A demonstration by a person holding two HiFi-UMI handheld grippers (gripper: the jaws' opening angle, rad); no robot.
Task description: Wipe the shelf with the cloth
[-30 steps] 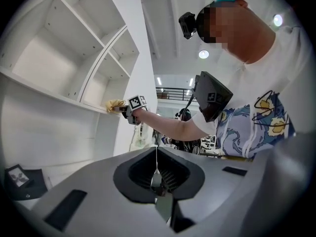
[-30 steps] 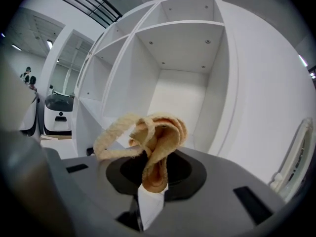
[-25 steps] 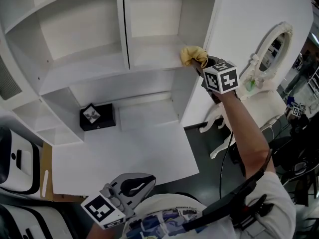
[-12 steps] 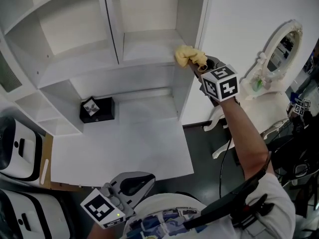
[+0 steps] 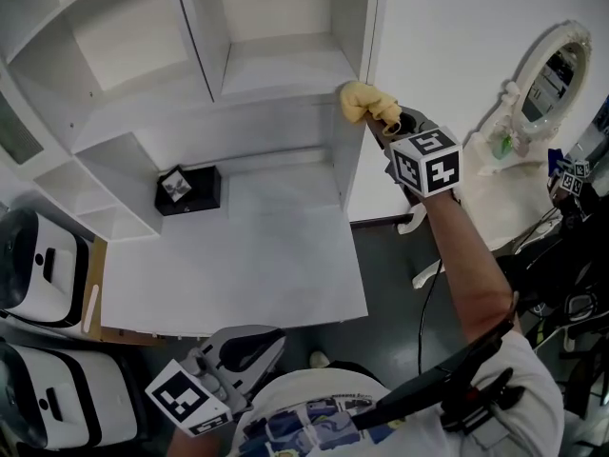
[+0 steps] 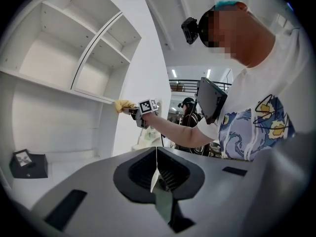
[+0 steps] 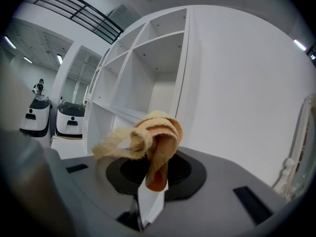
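Right gripper (image 5: 388,122) has its jaws pressed together on a fold of the crumpled yellow terry cloth (image 5: 366,101), which bunches in soft loops just ahead of the tips and hangs a little to their left. The cloth lies against the front right corner of the white shelving unit (image 5: 285,65), where a flat shelf board meets the right upright panel; whether it presses on the board or only on the panel's edge cannot be told. Ahead of this gripper and to its left, the unit's open square compartments show smooth matt white boards split by a thin vertical divider. Below and left of it, in the recess under the shelf, a small black square box (image 5: 187,190) with a pale pattern on its lid sits at the back of the plain white desk top (image 5: 247,265). To the gripper's right, well apart, an oval mirror in an ornate white frame (image 5: 547,69) stands by a white wall. Left gripper (image 6: 157,177) hangs low near the person's patterned shirt (image 5: 314,422), jaws closed on nothing. Beyond the desk's left edge stand two rounded white-and-black machines (image 5: 33,274).
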